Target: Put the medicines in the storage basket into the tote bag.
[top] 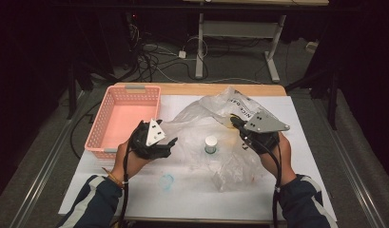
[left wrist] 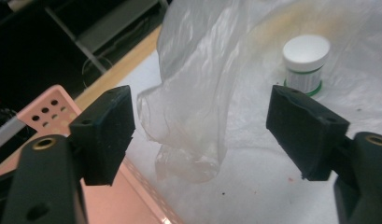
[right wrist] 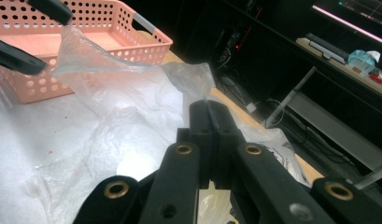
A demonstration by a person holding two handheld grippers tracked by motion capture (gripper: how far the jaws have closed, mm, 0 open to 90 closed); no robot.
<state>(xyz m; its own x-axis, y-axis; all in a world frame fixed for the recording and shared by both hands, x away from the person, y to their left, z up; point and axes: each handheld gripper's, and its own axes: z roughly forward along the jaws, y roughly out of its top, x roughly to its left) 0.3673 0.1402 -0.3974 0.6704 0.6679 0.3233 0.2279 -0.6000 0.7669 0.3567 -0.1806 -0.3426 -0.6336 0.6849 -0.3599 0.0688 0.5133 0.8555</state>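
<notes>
Your right hand-held gripper (top: pixel 236 122) is clenched on the far edge of the crumpled clear plastic bag (top: pixel 201 133), which lies spread over the middle of the white-covered bench (top: pixel 192 190). Your left hand-held gripper (top: pixel 170 141) is released, its jaws standing wide with a loose fold of the bag hanging between them but touching neither pad.

The small white-capped jar with a green band (top: pixel 210 144) stands upright under the film, between your two grippers. That is the main risk: with only one pinch on the bag, any pull to the right or upward is likely to drag the film across the jar and tip it.

The fold at your left jaws is thin and limp; close too early and you may catch nothing.

The pink perforated plastic basket (top: pixel 123 118) sits just left of that gripper, near enough to knock.
</notes>
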